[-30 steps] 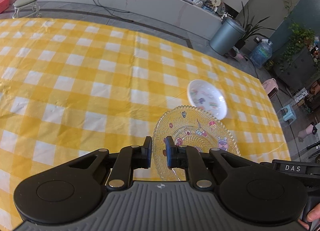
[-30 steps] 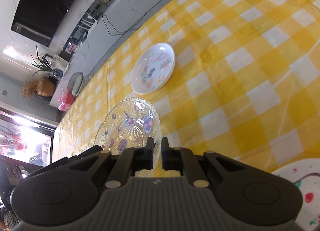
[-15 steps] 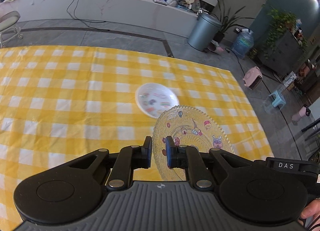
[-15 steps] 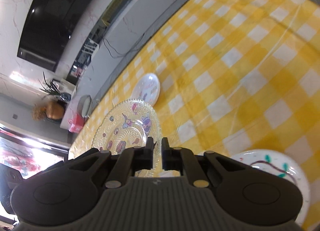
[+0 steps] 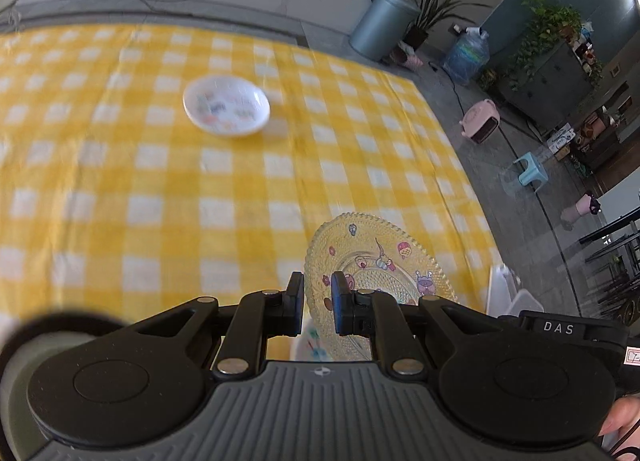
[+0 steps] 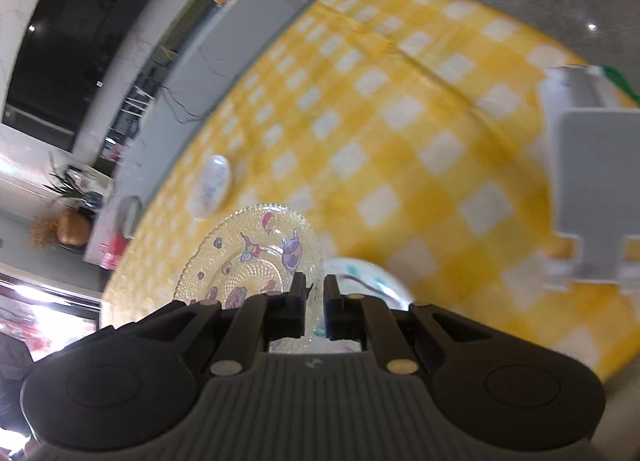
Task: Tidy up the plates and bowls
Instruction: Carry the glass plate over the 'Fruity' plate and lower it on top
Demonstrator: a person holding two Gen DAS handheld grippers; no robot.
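Glass plate [image 5: 380, 261]: clear and bumpy, with small cartoon pictures on it. It is lifted and tilted above the desk [image 5: 120, 181], held from two sides.
Left gripper [image 5: 317, 303]: its fingers [image 5: 297, 293] are clamped on the glass plate's near rim.
Right gripper [image 6: 315, 301]: its fingers [image 6: 298, 293] are pressed tight on the glass plate's other rim.
White bowl [image 5: 226, 106]: sits on the desk, well apart from the glass plate, on the far side of it.
Painted white plate [image 6: 370, 281]: lies on the desk, partly under the glass plate.
White rack [image 6: 592, 181]: stands on the desk near its edge, off to the right of the glass plate in the right wrist view.
Desk: has a yellow and white checked cloth on it.
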